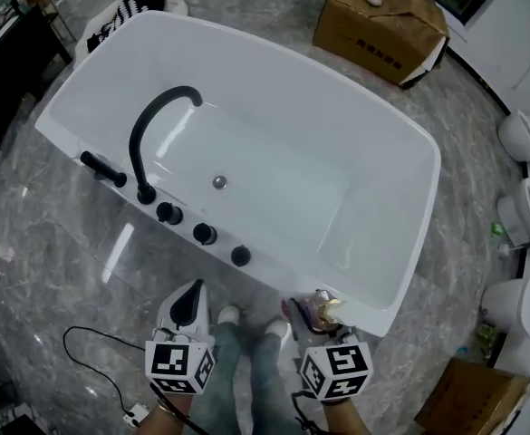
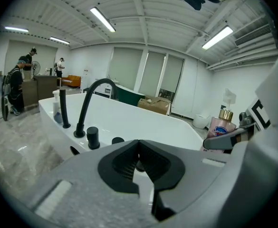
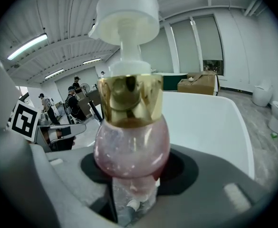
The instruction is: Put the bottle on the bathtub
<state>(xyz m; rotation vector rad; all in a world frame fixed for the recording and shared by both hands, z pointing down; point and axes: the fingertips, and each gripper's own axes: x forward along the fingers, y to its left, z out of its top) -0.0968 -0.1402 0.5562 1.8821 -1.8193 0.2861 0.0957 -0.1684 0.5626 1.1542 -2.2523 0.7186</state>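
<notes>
A pink pump bottle [image 3: 131, 146] with a gold collar and a white pump head stands upright between the jaws of my right gripper [image 3: 131, 184], which is shut on its lower body. From the head view the bottle [image 1: 324, 307] and right gripper [image 1: 317, 323] hover at the near right corner of the white bathtub [image 1: 400, 243], just outside its rim. My left gripper [image 1: 191, 292] hangs to the left, below the near rim. Its jaws [image 2: 139, 144] are shut on nothing. The bottle [image 2: 220, 129] also shows at the right of the left gripper view.
A black arched faucet [image 1: 156, 130] and three black knobs [image 1: 204, 234] sit on the tub's near rim. A cardboard box [image 1: 382, 16] lies beyond the tub. White toilets [image 1: 525, 136] and another box [image 1: 482, 392] stand at the right. A cable [image 1: 92, 356] trails on the marble floor.
</notes>
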